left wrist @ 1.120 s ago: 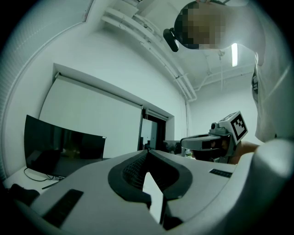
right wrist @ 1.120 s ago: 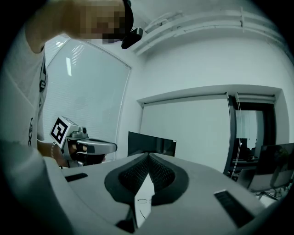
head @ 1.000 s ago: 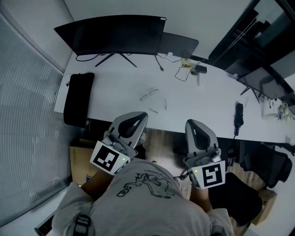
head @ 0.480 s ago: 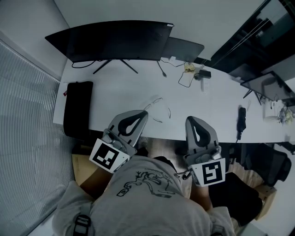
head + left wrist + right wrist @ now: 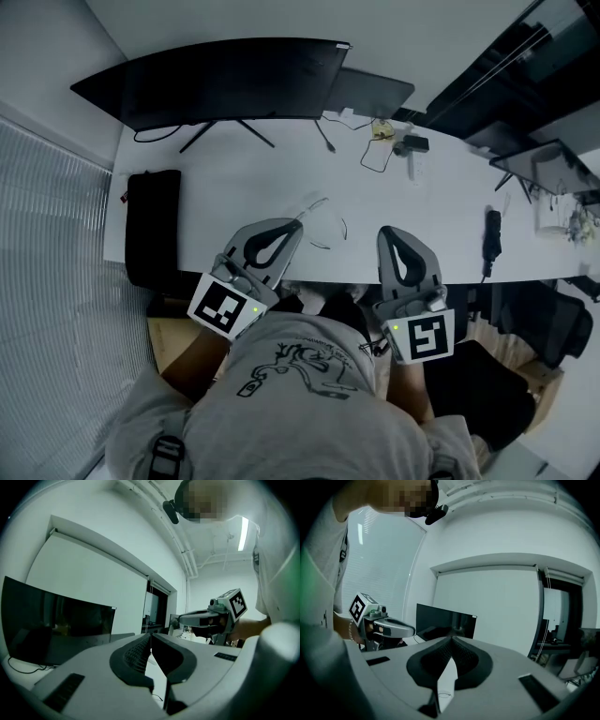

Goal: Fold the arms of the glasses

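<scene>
the person is holding both grippers level over the near edge of a long white worktop [image 5: 234,173], the left gripper [image 5: 296,225] on the left and the right gripper [image 5: 387,232] well apart from it on the right. in the left gripper view, the left gripper's two ribbed black pads [image 5: 136,651] are pressing together at the tip with nothing between them. in the right gripper view, the right gripper's jaws are likewise meeting at the tip and pinching nothing.

the thin wire-rimmed glasses [image 5: 317,204] are lying flat on the worktop just beyond the left gripper's tip, between the two grippers but nearer the left one. neither gripper is touching them. their fine arms seem to be spreading out from the frame towards the near edge, though the wire is too thin to read clearly.

a wide curved black monitor [image 5: 216,80] is standing along the far edge, with a smaller dark screen [image 5: 370,91] just to its right. a flat black rectangular case [image 5: 153,225] is lying at the left end of the worktop. a tangle of thin cables and small devices [image 5: 389,142] is sitting far right of the glasses, and a slim black handheld device [image 5: 490,234] is resting near the right end.
</scene>
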